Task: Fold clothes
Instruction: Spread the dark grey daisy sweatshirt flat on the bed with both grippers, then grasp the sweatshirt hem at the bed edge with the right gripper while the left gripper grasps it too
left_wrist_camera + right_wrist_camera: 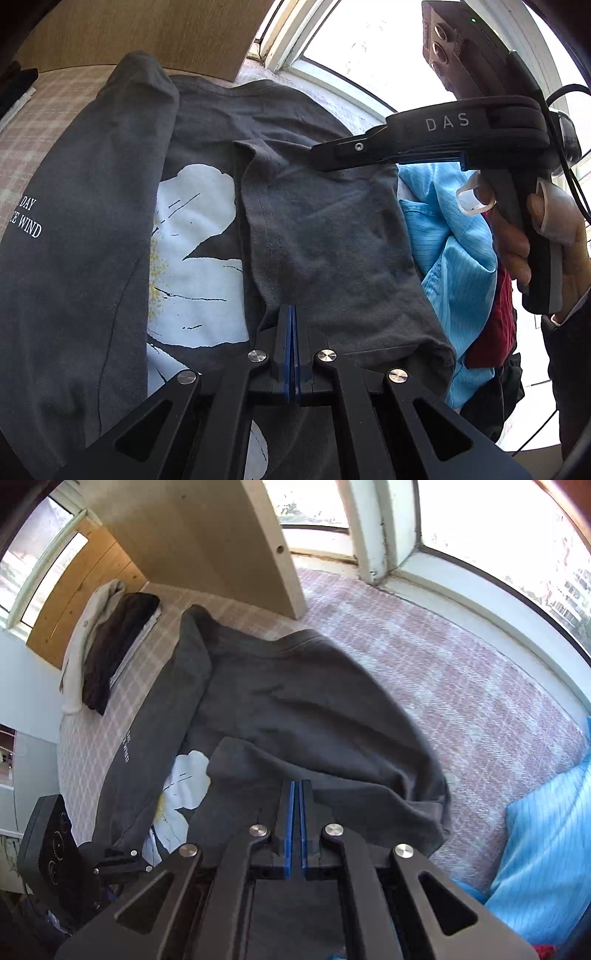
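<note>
A dark grey T-shirt [314,229] with a white flower print lies on a checked pink cover [424,672]. Its left side is folded inward, with white lettering showing on it. The right side is lifted and doubled over the print. My left gripper [291,314] is shut on the near edge of that folded flap. My right gripper [317,157], held by a hand [554,251], pinches the flap's far edge. In the right wrist view the right gripper [296,786] is shut on the grey T-shirt [295,686], and the left gripper [144,864] shows at the lower left.
A stack of folded dark and cream clothes [110,653] lies at the far left of the cover. A light blue garment [546,830] and a red one [495,325] are piled to the right. A wooden board [221,535] and windows [498,535] stand behind.
</note>
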`<state>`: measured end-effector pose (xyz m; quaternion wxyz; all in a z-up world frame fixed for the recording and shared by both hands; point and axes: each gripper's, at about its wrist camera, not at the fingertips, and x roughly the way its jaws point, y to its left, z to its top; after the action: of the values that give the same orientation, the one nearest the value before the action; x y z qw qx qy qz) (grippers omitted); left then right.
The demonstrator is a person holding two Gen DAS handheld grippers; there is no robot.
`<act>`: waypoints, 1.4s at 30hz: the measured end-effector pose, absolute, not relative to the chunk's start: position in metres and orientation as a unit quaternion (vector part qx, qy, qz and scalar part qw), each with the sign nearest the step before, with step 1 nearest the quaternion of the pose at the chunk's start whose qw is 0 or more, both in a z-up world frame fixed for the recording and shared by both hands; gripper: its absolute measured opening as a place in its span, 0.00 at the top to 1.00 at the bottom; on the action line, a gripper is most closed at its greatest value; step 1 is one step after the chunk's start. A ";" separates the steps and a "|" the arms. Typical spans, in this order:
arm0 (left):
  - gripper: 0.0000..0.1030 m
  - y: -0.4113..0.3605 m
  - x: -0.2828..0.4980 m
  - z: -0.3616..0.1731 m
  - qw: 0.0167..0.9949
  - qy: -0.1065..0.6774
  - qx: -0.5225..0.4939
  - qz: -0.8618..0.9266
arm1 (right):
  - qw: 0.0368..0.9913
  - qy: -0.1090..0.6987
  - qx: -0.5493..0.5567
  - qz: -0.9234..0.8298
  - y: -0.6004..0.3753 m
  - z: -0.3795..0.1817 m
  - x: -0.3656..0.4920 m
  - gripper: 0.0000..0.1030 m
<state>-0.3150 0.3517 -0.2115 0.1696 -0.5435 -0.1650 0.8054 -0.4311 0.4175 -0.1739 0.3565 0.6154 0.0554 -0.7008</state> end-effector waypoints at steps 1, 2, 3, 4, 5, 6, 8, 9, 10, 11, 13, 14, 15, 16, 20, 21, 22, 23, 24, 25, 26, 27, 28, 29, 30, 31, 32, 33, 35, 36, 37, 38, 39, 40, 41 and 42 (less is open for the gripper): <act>1.00 0.351 -0.315 -0.212 0.170 -0.166 -0.543 0.806 | 0.376 0.060 0.621 -0.685 0.404 -0.177 -0.424 0.97; 1.00 0.351 -0.315 -0.212 0.171 -0.168 -0.541 0.806 | 0.391 0.066 0.626 -0.672 0.390 -0.183 -0.418 0.97; 1.00 0.351 -0.315 -0.213 0.172 -0.169 -0.540 0.806 | 0.394 0.072 0.625 -0.670 0.377 -0.191 -0.414 0.97; 1.00 0.350 -0.315 -0.213 0.172 -0.171 -0.539 0.806 | 0.393 0.073 0.620 -0.675 0.371 -0.195 -0.413 1.00; 1.00 0.350 -0.315 -0.213 0.172 -0.173 -0.538 0.807 | 0.387 0.070 0.615 -0.684 0.368 -0.198 -0.416 1.00; 1.00 0.349 -0.312 -0.211 0.174 -0.172 -0.538 0.807 | 0.368 0.054 0.609 -0.701 0.371 -0.196 -0.426 1.00; 0.99 0.349 -0.305 -0.205 0.179 -0.170 -0.537 0.807 | 0.351 0.004 0.608 -0.712 0.387 -0.188 -0.440 0.98; 0.96 0.349 -0.296 -0.199 0.186 -0.167 -0.534 0.808 | 0.350 -0.017 0.609 -0.711 0.398 -0.181 -0.443 0.98; 0.95 0.350 -0.286 -0.193 0.195 -0.164 -0.530 0.809 | 0.357 -0.016 0.607 -0.710 0.409 -0.171 -0.438 0.97; 0.93 0.350 -0.275 -0.186 0.204 -0.161 -0.526 0.810 | 0.359 -0.009 0.605 -0.711 0.419 -0.162 -0.431 0.97; 0.89 0.352 -0.246 -0.177 0.222 -0.163 -0.524 0.806 | 0.345 0.023 0.604 -0.718 0.443 -0.146 -0.406 0.95; 0.89 0.353 -0.230 -0.173 0.231 -0.165 -0.524 0.803 | 0.344 0.025 0.609 -0.714 0.459 -0.141 -0.392 0.94; 0.89 0.355 -0.214 -0.170 0.240 -0.166 -0.525 0.800 | 0.343 0.020 0.615 -0.709 0.476 -0.138 -0.375 0.93; 0.89 0.356 -0.199 -0.167 0.248 -0.168 -0.525 0.796 | 0.343 0.014 0.620 -0.706 0.494 -0.136 -0.359 0.93; 0.89 0.368 -0.138 -0.172 0.277 -0.172 -0.541 0.775 | 0.331 -0.011 0.637 -0.696 0.550 -0.137 -0.282 0.81; 0.89 0.371 -0.125 -0.175 0.284 -0.175 -0.547 0.768 | 0.329 -0.021 0.641 -0.693 0.559 -0.141 -0.261 0.78; 0.89 0.373 -0.110 -0.177 0.288 -0.174 -0.551 0.764 | 0.327 -0.029 0.646 -0.690 0.567 -0.146 -0.241 0.73; 0.89 0.374 -0.095 -0.178 0.291 -0.172 -0.555 0.760 | 0.323 -0.034 0.651 -0.686 0.572 -0.153 -0.220 0.70; 0.89 0.375 -0.082 -0.178 0.294 -0.169 -0.556 0.759 | 0.320 -0.039 0.656 -0.682 0.575 -0.160 -0.199 0.70; 0.89 0.375 -0.069 -0.177 0.298 -0.167 -0.556 0.758 | 0.315 -0.044 0.661 -0.680 0.576 -0.168 -0.179 0.70; 0.89 0.375 -0.056 -0.176 0.301 -0.165 -0.555 0.757 | 0.312 -0.047 0.666 -0.676 0.577 -0.175 -0.159 0.70; 0.89 0.375 -0.044 -0.175 0.303 -0.163 -0.555 0.757 | 0.310 -0.045 0.670 -0.673 0.577 -0.182 -0.140 0.70; 0.89 0.373 -0.033 -0.175 0.304 -0.162 -0.555 0.757 | 0.308 -0.044 0.673 -0.671 0.577 -0.187 -0.121 0.70; 0.89 0.371 -0.022 -0.174 0.305 -0.164 -0.553 0.758 | 0.305 -0.042 0.675 -0.671 0.577 -0.190 -0.107 0.70; 0.89 0.369 -0.011 -0.173 0.307 -0.165 -0.551 0.758 | 0.302 -0.040 0.676 -0.671 0.576 -0.193 -0.092 0.70; 0.89 0.367 -0.001 -0.172 0.309 -0.167 -0.550 0.758 | 0.300 -0.037 0.677 -0.672 0.575 -0.196 -0.077 0.70; 0.89 0.365 0.009 -0.172 0.311 -0.169 -0.549 0.757 | 0.297 -0.035 0.678 -0.672 0.575 -0.199 -0.063 0.70; 0.89 0.363 0.020 -0.172 0.309 -0.166 -0.548 0.759 | 0.294 -0.033 0.679 -0.672 0.574 -0.202 -0.048 0.70; 0.89 0.362 0.040 -0.172 0.307 -0.161 -0.545 0.763 | 0.288 -0.029 0.681 -0.673 0.572 -0.208 -0.018 0.70; 0.89 0.362 0.050 -0.173 0.308 -0.163 -0.545 0.763 | 0.286 -0.027 0.682 -0.673 0.572 -0.211 -0.004 0.70; 0.89 0.362 0.059 -0.174 0.310 -0.165 -0.544 0.762 | 0.283 -0.024 0.683 -0.673 0.571 -0.214 0.011 0.70; 0.89 0.362 0.069 -0.174 0.311 -0.167 -0.543 0.762 | 0.280 -0.022 0.684 -0.673 0.570 -0.217 0.026 0.69; 0.89 0.365 0.078 -0.174 0.314 -0.160 -0.540 0.764 | 0.276 -0.020 0.684 -0.675 0.571 -0.218 0.038 0.68; 0.89 0.370 0.088 -0.173 0.319 -0.148 -0.535 0.769 | 0.269 -0.018 0.683 -0.679 0.573 -0.218 0.046 0.64; 0.89 0.375 0.096 -0.172 0.325 -0.138 -0.529 0.772 | 0.262 -0.016 0.682 -0.682 0.575 -0.217 0.055 0.64; 0.89 0.380 0.104 -0.171 0.332 -0.127 -0.523 0.775 | 0.257 -0.016 0.681 -0.685 0.577 -0.216 0.062 0.64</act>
<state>0.1038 0.3804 -0.1709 0.3315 -0.5231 -0.1275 0.7747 0.0622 0.5768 -0.2161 0.2573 0.6811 -0.0155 -0.6853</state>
